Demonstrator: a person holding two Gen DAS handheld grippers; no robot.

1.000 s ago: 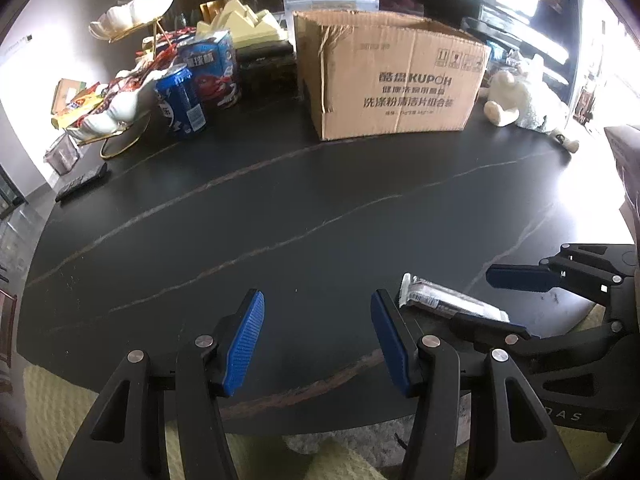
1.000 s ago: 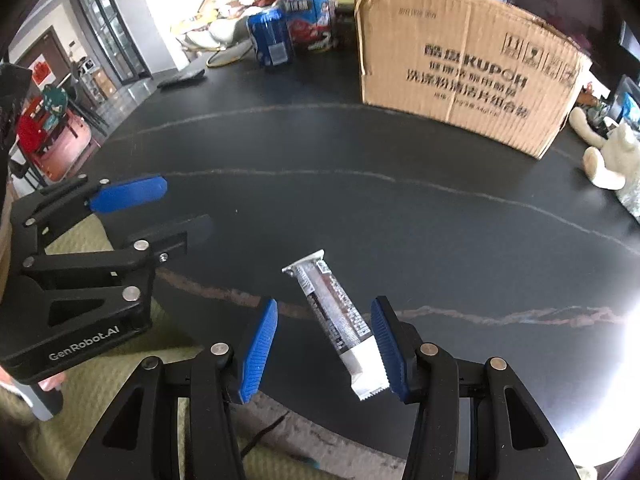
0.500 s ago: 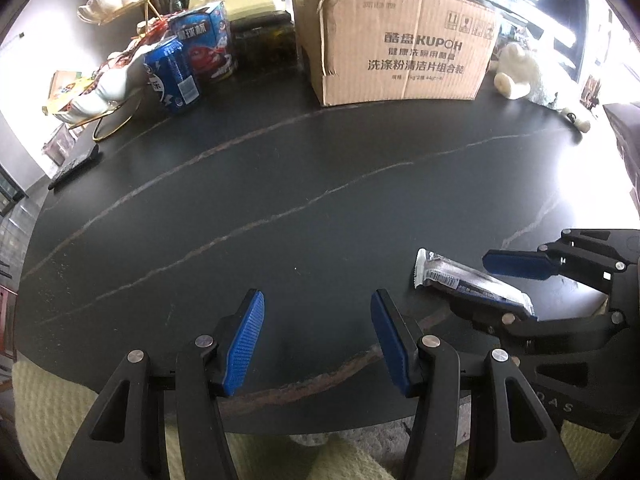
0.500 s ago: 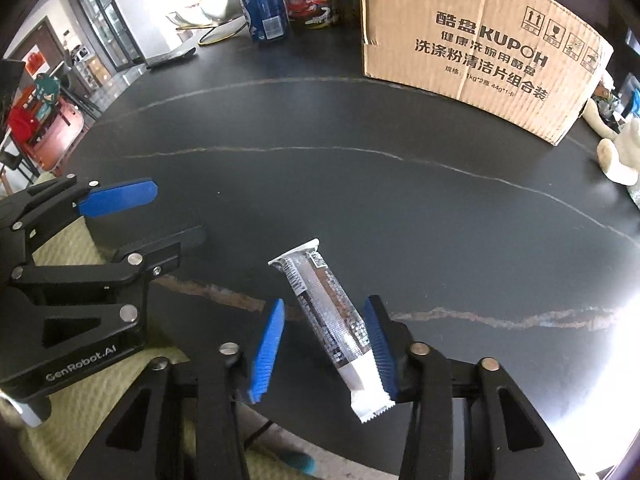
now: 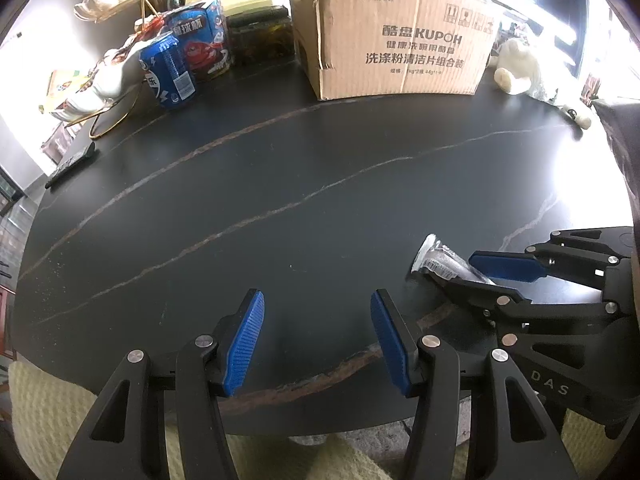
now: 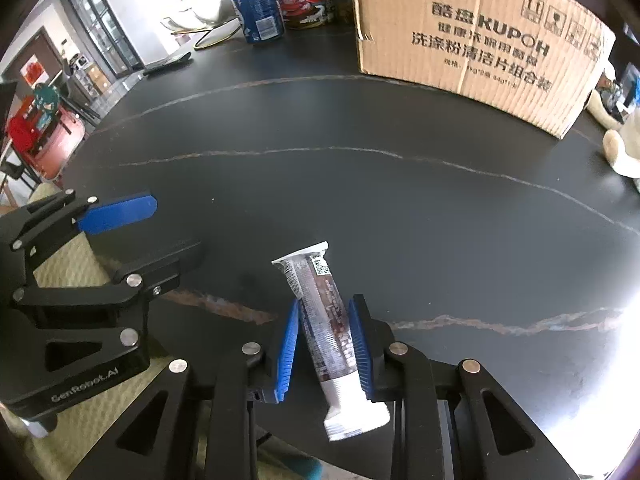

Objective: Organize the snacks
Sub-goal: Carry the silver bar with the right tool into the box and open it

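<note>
Blue-padded right gripper clamped on a silver snack bar at six o'clock on the black table, left gripper spread and empty; pickup step, carry toward cardboard box at one o'clock likely next.

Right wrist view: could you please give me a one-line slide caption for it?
Right gripper shut on a snack bar over the black table, with the cardboard box beyond.

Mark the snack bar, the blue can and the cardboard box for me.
snack bar (image 6: pixel 325 312): right wrist view, wrapper middle between the pads.
blue can (image 5: pixel 170 72): left wrist view, its side label.
cardboard box (image 5: pixel 404 36): left wrist view, printed front face.
</note>
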